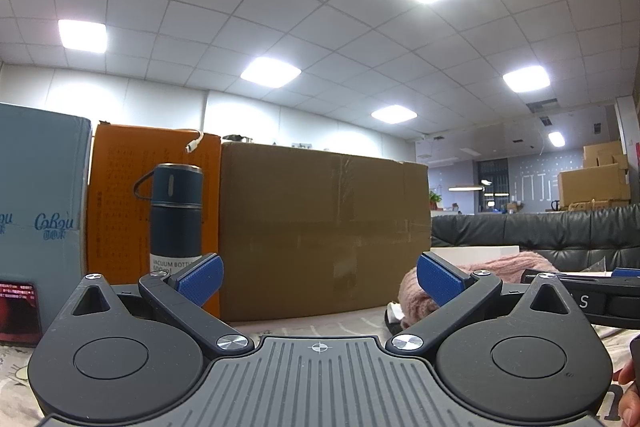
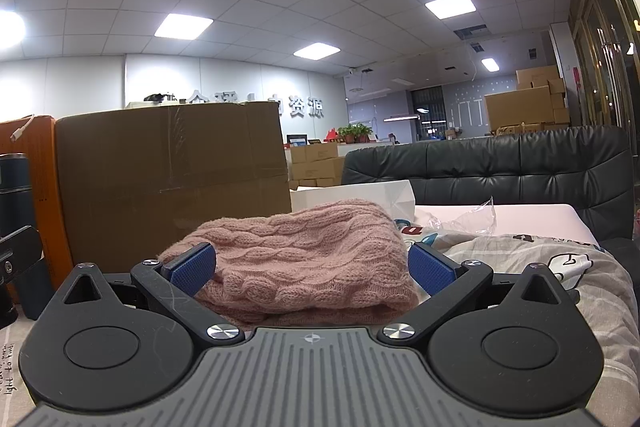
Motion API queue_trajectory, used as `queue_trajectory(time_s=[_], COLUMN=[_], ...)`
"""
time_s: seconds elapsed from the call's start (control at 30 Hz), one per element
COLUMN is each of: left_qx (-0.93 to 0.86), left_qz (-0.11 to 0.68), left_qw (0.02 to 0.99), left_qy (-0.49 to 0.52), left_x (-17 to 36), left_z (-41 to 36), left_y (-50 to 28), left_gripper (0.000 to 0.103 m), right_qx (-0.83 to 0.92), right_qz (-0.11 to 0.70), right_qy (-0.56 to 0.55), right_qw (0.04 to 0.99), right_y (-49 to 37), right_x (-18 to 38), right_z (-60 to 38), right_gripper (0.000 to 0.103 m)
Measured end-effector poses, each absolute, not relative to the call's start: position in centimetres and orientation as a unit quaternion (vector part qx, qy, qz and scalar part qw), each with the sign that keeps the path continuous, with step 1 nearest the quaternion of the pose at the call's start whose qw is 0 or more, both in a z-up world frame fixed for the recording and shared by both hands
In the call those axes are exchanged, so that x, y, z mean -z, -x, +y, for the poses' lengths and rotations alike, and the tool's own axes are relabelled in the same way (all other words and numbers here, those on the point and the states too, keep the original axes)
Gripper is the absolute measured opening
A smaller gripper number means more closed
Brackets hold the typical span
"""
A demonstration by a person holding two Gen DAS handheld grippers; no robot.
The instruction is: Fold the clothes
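From the left wrist, the left gripper (image 1: 319, 277) has its blue fingers (image 1: 200, 279) spread wide on nothing, facing a brown cardboard box (image 1: 324, 227), with a dark vacuum bottle (image 1: 176, 219) at 10 o'clock and the pink knit sweater (image 1: 416, 293) at 3 o'clock. From the right wrist, the right gripper (image 2: 312, 269) has its fingers (image 2: 430, 273) apart on either side of the bunched sweater (image 2: 296, 259), which lies on a printed sheet (image 2: 560, 267); whether they touch it I cannot tell.

Left gripper (image 1: 319, 281) low in frame, blue pads spread wide, gripping nothing. Right gripper (image 2: 312, 269) same deal, wide apart. Bit of a hand (image 1: 630, 393) peeking in bottom right.
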State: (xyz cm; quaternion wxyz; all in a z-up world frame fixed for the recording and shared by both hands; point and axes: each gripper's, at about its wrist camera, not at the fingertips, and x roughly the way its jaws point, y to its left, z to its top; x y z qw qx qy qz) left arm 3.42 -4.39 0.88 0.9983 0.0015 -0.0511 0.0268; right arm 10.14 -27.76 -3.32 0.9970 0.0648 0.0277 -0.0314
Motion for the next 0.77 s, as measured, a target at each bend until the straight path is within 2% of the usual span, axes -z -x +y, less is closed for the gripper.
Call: queue_trajectory(time_s=[0.77], left_qx=[-0.027], left_qz=[-0.050], left_qw=[0.998], left_qy=[0.000], left_x=[-0.92], left_z=[-4.29], left_y=[-3.54], left_gripper=[0.103], right_qx=[0.033], right_qz=[0.030], right_qy=[-0.065], right_qw=[0.997], right_y=[-9.84], right_x=[3.20], right_z=[-27.78], right_gripper=[0.103])
